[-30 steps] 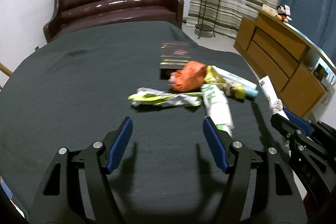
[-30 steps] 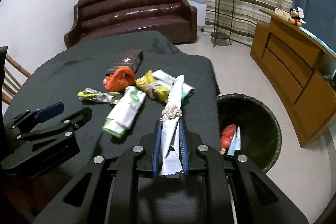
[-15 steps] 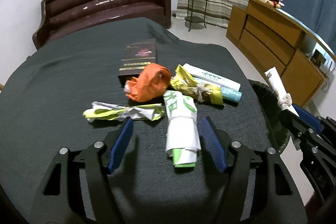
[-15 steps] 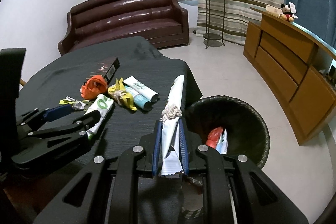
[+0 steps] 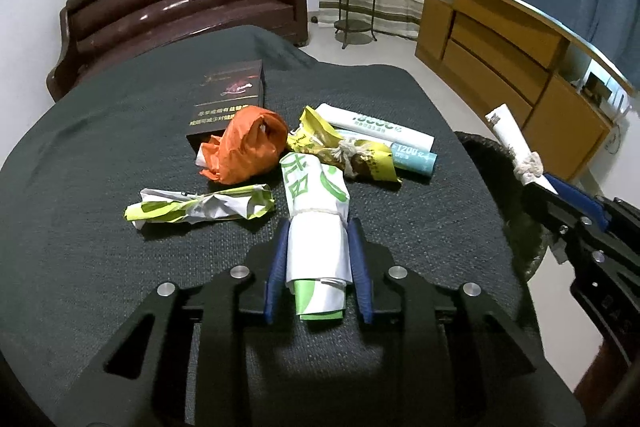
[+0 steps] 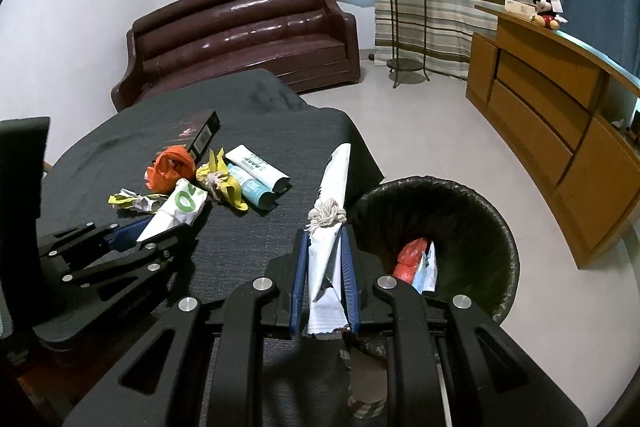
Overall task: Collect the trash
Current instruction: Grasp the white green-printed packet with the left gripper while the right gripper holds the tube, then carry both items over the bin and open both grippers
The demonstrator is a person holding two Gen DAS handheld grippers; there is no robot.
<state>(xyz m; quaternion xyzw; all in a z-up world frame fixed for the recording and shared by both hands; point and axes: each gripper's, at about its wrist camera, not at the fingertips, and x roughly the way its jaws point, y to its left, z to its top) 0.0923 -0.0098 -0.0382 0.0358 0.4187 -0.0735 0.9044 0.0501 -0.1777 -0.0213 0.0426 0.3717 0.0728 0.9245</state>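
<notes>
On the dark table cloth (image 5: 100,147) lies a white and green wrapper (image 5: 316,195), and my left gripper (image 5: 318,227) is closing on its near end. Both blue pads touch its sides. From the right wrist view, that left gripper (image 6: 160,231) holds the same wrapper (image 6: 180,203) low over the table. My right gripper (image 6: 323,233) is shut on a long white wrapper (image 6: 334,179) tied with string, held at the table's right edge beside the black trash bin (image 6: 460,227). The bin holds red and white litter.
More trash lies ahead: an orange bag (image 5: 244,147), a crumpled yellow-green wrapper (image 5: 200,205), a tied yellow wrapper (image 5: 340,151), white and blue tubes (image 5: 380,129) and a dark box (image 5: 228,99). A brown sofa (image 6: 240,35) and a wooden cabinet (image 6: 560,115) stand beyond.
My left gripper moved forward onto the white and green wrapper and its jaws closed around it. My right gripper carried the white wrapper rightwards to the bin.
</notes>
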